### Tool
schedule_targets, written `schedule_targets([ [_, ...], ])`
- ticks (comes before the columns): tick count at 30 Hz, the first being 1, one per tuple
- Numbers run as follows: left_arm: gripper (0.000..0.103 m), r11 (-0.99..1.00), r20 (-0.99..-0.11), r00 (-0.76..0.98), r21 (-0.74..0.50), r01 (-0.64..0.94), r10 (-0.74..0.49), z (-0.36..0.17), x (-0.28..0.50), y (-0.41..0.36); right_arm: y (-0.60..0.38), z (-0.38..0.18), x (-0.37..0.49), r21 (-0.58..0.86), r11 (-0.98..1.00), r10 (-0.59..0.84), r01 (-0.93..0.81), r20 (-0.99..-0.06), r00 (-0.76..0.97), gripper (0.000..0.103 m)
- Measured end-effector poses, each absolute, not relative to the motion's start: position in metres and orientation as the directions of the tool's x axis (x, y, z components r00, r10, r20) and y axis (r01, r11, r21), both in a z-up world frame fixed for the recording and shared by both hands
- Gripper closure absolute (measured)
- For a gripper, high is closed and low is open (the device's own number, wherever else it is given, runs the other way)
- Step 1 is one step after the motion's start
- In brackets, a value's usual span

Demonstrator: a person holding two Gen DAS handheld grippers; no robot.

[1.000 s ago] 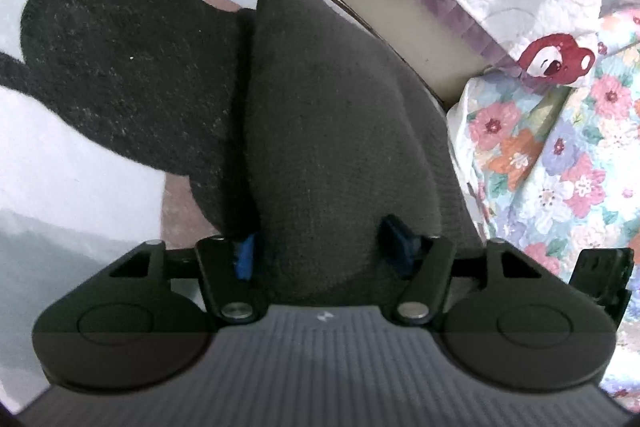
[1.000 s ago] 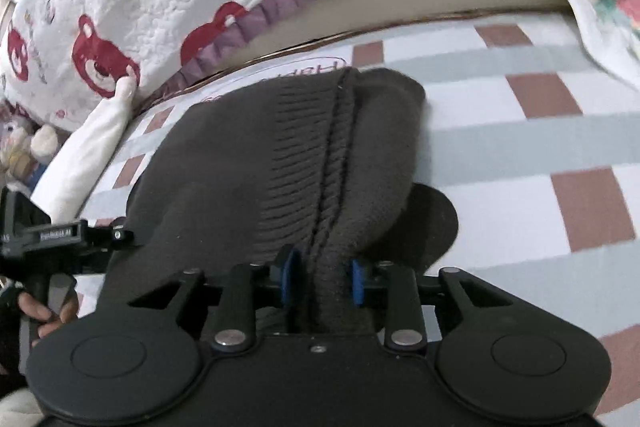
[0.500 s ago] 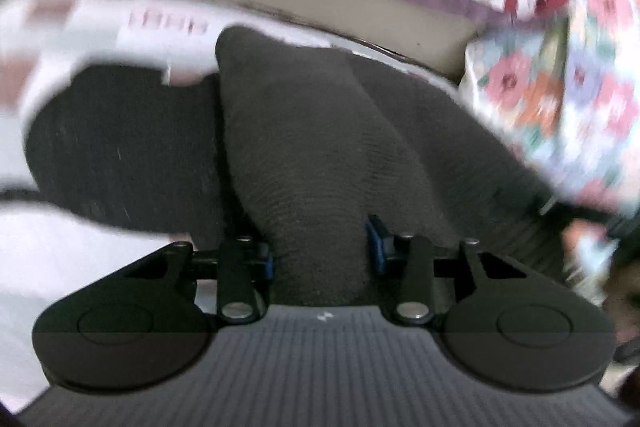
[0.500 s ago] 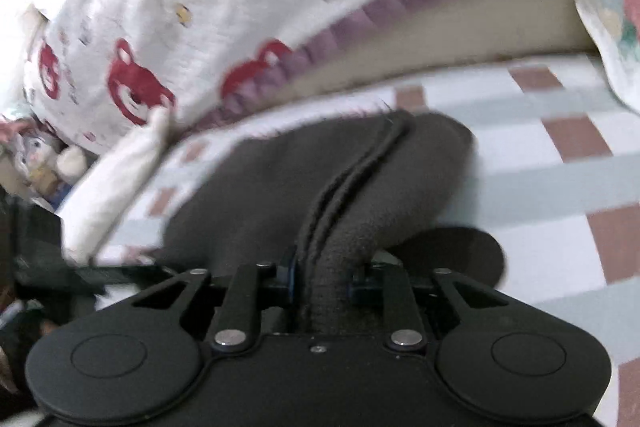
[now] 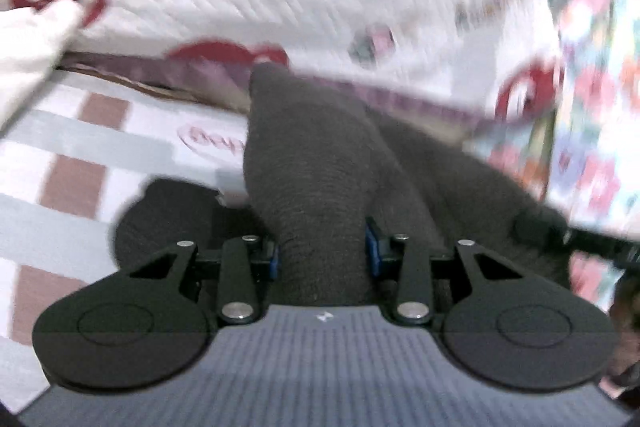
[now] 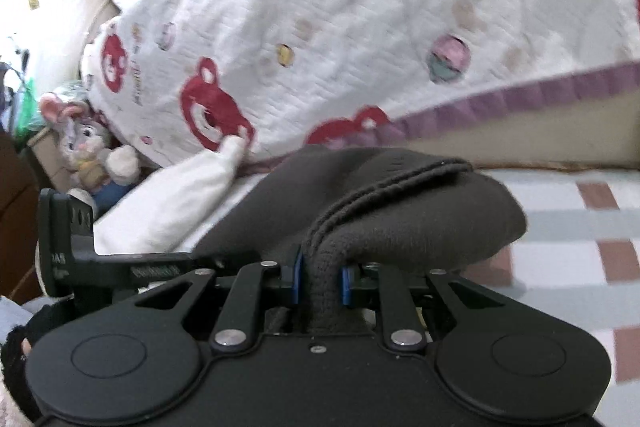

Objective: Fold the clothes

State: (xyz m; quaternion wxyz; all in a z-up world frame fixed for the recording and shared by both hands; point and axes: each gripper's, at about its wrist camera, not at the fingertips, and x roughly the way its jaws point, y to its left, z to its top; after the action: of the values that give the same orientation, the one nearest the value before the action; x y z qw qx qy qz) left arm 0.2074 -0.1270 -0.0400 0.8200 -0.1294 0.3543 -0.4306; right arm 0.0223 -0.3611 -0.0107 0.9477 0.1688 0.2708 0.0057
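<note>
Both tools have just been closing on the knit. The left tool [image 5: 322, 253] clamps a thick bunch of the dark knit [image 5: 312, 155]; the right tool [image 6: 320, 281] pinches its ribbed edge [image 6: 372, 187]. The knit hangs raised over the checked bed [image 6: 580, 227], so folding looks barely begun: no crease is laid yet. No containers show.

Both tongs point forward and a little downward; the left tongs [image 5: 322, 255] and the right tongs [image 6: 320, 281] have just been closing, each clamped on the dark knit garment [image 5: 316, 163].
</note>
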Motion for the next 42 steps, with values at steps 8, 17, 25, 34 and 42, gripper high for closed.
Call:
schedule_targets([
  [8,0.067,0.739,-0.464,0.576,-0.442,0.508,-0.673,0.009,0.228,-0.042,-0.299,0.028,0.092,0.304,0.944,0.260,-0.126,-0.453,0.853,0.082],
  [17,0.067,0.878,-0.579,0.661,-0.290,0.380,-0.477,0.043,0.223,0.059,-0.209,0.042,0.142,0.329,0.883,0.457,-0.334,-0.444,0.770,0.083],
  [25,0.067,0.929,-0.606,0.710,-0.153,0.338,-0.358,0.095,0.221,0.110,-0.143,0.042,0.151,0.425,0.812,0.561,-0.401,-0.375,0.738,0.083],
  [34,0.068,0.923,-0.567,0.740,-0.109,0.369,-0.363,0.121,0.273,0.123,-0.117,0.063,0.188,0.354,0.824,0.550,-0.442,-0.317,0.773,0.083],
  [42,0.067,0.947,-0.575,0.766,-0.053,0.316,-0.287,0.129,0.370,0.128,-0.092,0.067,0.259,0.237,0.873,0.476,-0.427,-0.219,0.852,0.083],
])
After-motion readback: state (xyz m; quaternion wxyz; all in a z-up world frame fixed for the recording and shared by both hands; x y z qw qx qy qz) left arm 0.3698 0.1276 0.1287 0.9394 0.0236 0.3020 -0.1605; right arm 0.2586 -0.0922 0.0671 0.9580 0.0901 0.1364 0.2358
